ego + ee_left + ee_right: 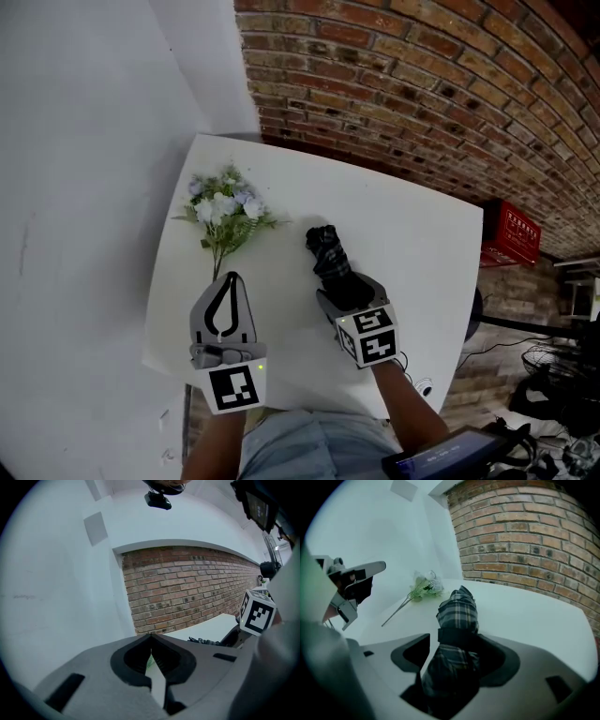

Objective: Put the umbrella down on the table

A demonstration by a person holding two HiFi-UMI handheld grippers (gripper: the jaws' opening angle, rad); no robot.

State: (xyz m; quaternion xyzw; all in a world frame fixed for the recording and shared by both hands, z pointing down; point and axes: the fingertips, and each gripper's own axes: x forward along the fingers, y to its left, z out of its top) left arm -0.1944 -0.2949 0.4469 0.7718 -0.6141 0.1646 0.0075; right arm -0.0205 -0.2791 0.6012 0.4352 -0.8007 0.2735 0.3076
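Note:
A folded dark plaid umbrella (327, 251) lies on the white table (422, 234), pointing away from me. Its near end sits between the jaws of my right gripper (348, 292). In the right gripper view the umbrella (458, 613), with a black strap around it, fills most of the space between the jaws of the right gripper (457, 657). A dark gap shows on its left side, so the jaws stand open around it. My left gripper (228, 282) hovers over the table's near left part, shut and empty, its tips touching (151, 637).
A bunch of pale artificial flowers (223, 211) lies at the table's left, just beyond the left gripper. A brick wall runs behind the table and a white wall stands to the left. On the floor to the right are a red crate (514, 234) and cables.

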